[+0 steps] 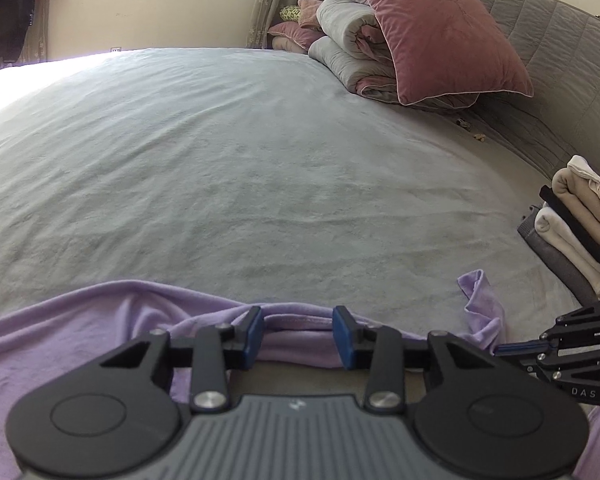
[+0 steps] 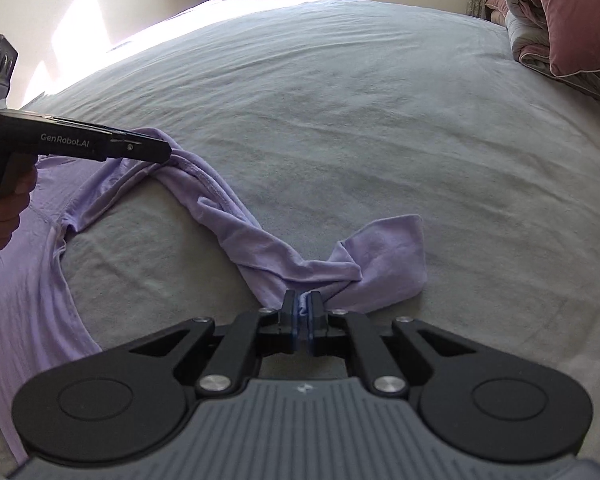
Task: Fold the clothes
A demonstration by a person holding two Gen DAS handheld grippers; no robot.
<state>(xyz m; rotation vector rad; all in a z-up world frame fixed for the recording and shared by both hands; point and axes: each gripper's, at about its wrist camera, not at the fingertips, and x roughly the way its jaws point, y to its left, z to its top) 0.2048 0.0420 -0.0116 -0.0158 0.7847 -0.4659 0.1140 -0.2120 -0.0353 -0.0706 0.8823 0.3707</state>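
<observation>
From the left wrist view, the left hand-held gripper (image 1: 298, 334) has its blue-padded jaws apart, a bunched ridge of the soft lilac shirt (image 1: 60, 344) lying between them at 6 o'clock. The shirt spreads over the nubbly grey bed (image 1: 220, 168). At 3 o'clock sits a stack of folded clothes (image 1: 576, 220); at 1 o'clock a velvety pink pillow (image 1: 440, 28) leans on rolled quilts (image 1: 348, 40).

From the right wrist view, the right hand-held gripper (image 2: 302, 314) is pinched tight on a twisted fold of the shirt (image 2: 260, 240), with the sleeve fanned out toward 3 o'clock. At 9 o'clock a hand (image 2: 0, 208) holds the left hand-held gripper (image 2: 156, 151) at the shirt's gathered edge.
</observation>
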